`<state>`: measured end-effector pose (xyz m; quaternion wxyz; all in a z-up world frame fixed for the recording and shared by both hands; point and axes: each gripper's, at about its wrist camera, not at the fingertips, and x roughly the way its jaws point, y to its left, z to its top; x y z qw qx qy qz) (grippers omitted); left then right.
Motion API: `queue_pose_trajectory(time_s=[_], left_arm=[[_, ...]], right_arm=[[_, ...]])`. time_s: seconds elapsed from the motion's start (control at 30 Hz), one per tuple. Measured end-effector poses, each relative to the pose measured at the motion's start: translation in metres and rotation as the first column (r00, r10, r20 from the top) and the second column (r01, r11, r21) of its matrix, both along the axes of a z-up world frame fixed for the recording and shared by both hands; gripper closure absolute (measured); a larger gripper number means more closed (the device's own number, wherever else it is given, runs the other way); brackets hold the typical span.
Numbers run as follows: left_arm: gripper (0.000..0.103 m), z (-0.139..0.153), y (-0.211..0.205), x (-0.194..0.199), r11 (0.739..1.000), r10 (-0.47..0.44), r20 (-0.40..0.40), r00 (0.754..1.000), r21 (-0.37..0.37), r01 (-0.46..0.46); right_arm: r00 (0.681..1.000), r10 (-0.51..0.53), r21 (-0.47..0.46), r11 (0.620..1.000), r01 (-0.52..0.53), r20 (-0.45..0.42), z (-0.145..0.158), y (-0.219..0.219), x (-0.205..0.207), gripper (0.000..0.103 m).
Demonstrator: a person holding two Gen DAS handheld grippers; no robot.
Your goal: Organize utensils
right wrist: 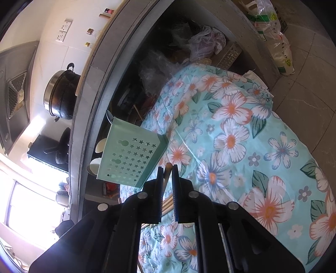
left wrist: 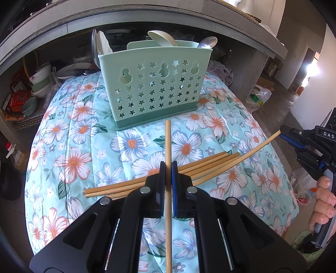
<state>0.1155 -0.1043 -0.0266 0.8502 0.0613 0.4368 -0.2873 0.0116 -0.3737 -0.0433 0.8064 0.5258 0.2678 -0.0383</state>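
A mint-green utensil holder (left wrist: 153,84) with star cut-outs stands upright on the floral cloth (left wrist: 73,147), with spoons (left wrist: 206,43) sticking out of its top. In front of it several wooden chopsticks (left wrist: 201,163) lie in a loose bundle. My left gripper (left wrist: 168,168) is shut on one chopstick (left wrist: 168,138), which points at the holder's base. At the right edge my right gripper (left wrist: 283,132) is shut on the end of another chopstick (left wrist: 247,155), lifted off the bundle. In the right wrist view my right gripper (right wrist: 168,170) pinches that chopstick (right wrist: 167,168) close to the holder (right wrist: 132,155).
A concrete counter edge (left wrist: 126,19) runs behind the holder, with stacked bowls (left wrist: 40,84) and packets on the shelf below. A black pot (right wrist: 61,94) sits on the counter. Plastic bags (right wrist: 275,42) lie on the tiled floor. A person's hand (left wrist: 323,201) grips the right handle.
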Motion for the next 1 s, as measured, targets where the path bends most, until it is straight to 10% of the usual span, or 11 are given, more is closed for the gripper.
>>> queue_pose_trajectory(time_s=[1.0], left_arm=[[0.099,0.018,0.012,0.001,0.997,0.006,0.007,1.000,-0.080,-0.005]], right_arm=[[0.997,0.015,-0.106,0.994,-0.008,0.074,0.040,0.006,-0.012,0.097]])
